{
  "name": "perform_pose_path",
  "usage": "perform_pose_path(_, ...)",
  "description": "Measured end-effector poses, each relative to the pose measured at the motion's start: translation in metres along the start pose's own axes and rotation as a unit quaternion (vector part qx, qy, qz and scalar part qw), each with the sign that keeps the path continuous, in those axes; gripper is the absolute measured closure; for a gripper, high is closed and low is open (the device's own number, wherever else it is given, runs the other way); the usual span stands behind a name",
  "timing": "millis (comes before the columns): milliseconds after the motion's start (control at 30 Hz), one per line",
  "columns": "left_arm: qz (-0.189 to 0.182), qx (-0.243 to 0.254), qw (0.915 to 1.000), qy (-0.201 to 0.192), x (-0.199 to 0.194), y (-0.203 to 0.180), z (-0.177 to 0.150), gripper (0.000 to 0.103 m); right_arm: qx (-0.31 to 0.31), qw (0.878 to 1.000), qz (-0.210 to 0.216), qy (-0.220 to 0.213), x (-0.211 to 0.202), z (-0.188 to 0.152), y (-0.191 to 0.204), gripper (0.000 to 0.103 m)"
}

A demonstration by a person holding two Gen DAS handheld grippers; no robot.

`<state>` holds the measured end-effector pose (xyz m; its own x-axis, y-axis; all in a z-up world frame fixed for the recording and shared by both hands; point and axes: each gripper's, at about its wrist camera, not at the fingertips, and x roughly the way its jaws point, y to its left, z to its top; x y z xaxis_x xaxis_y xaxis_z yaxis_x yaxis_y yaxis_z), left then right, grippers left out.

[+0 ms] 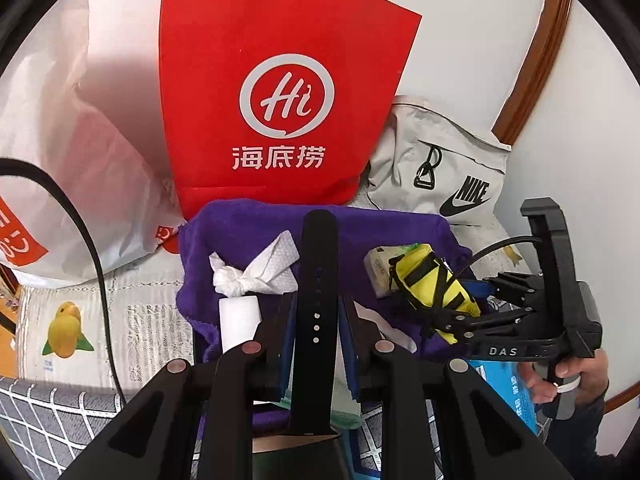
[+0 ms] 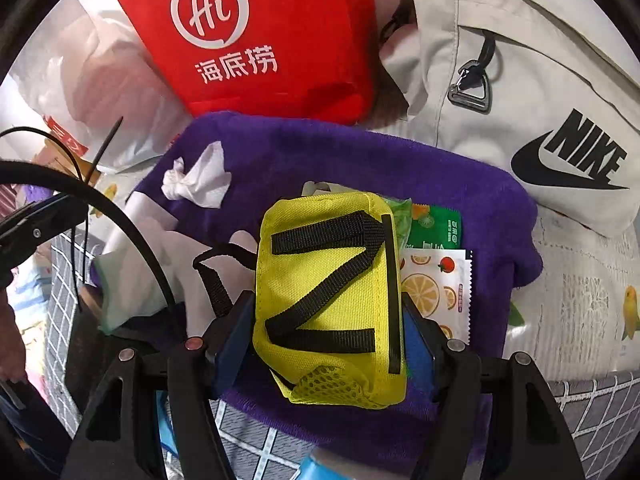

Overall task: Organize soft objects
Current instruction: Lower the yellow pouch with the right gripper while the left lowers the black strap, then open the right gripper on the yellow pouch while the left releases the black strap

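Note:
A purple towel (image 1: 256,224) (image 2: 360,152) lies spread on the bed. My left gripper (image 1: 316,320) is shut on a black watch strap (image 1: 318,248) that stands up between its fingers above the towel. My right gripper (image 2: 328,320) is shut on a yellow pouch (image 2: 328,280) with black webbing, held just over the towel; the pouch also shows in the left wrist view (image 1: 432,284). A knotted white wipe (image 1: 256,272) (image 2: 196,184) and a white foam block (image 1: 239,320) lie on the towel. Wet-wipe packets (image 2: 436,276) lie beside the pouch.
A red paper bag (image 1: 276,92) (image 2: 256,32) stands behind the towel. A grey Nike backpack (image 1: 448,168) (image 2: 520,92) lies at the right. A white plastic bag (image 1: 80,152) lies at the left. A checked grey sheet (image 1: 52,420) covers the bed's front edge.

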<state>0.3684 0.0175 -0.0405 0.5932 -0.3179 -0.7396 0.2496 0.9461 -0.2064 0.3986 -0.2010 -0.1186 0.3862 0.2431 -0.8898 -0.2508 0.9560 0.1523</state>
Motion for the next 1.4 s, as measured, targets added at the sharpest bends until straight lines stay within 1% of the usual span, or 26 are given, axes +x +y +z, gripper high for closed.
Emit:
perform_pose_path(33,0.003,-0.001,1.0000,-0.001,0.000,-0.001,-0.001,0.083,-0.002,1.000,-0.001,0.001,0.001,0.001,0.001,0.033)
perform_pose_path(100,0.002,-0.001,1.0000,0.001,0.002,0.000,-0.001,0.083,-0.004,1.000,-0.003,-0.001,0.002,0.001,0.002,0.028)
perform_pose_path(133,0.000,-0.001,1.0000,0.002,0.003,0.000,-0.002,0.083,-0.003,1.000,-0.004,-0.001,0.003,0.002,0.002,0.028)
perform_pose_path(200,0.001,0.000,1.0000,0.004,0.006,-0.001,-0.003,0.083,-0.002,1.000,-0.001,0.002,0.004,0.003,0.001,0.023)
perform_pose_path(267,-0.001,0.001,1.0000,0.005,0.006,-0.002,-0.003,0.083,-0.004,1.000,0.000,0.000,0.002,0.003,0.001,0.022)
perform_pose_path(467,-0.005,0.005,1.0000,0.005,0.006,-0.007,-0.002,0.083,0.009,1.000,0.011,-0.012,-0.009,0.005,-0.003,0.022)
perform_pose_path(633,-0.011,-0.001,0.9999,0.005,0.007,-0.008,-0.001,0.083,0.015,0.999,0.016,-0.031,-0.023,0.007,-0.006,0.022)
perform_pose_path(800,-0.019,-0.019,0.9996,0.007,0.009,-0.004,0.002,0.083,0.011,0.999,0.006,-0.044,-0.036,0.005,-0.008,0.022)
perform_pose_path(867,-0.017,-0.024,0.9995,0.013,0.012,-0.001,0.005,0.083,0.009,0.999,0.004,-0.048,-0.040,0.006,-0.008,0.022)
perform_pose_path(1000,0.004,-0.025,0.9992,0.032,0.027,0.004,0.012,0.083,0.005,0.999,0.004,-0.050,-0.044,0.006,-0.008,0.022)
perform_pose_path(1233,0.022,-0.040,0.9943,0.096,0.075,0.011,0.015,0.083,0.001,0.999,0.000,-0.044,-0.043,0.006,-0.006,0.022)
perform_pose_path(1400,0.025,-0.035,0.9935,0.106,0.082,0.006,0.014,0.083,0.005,0.999,-0.003,-0.052,-0.050,0.006,-0.011,0.022)
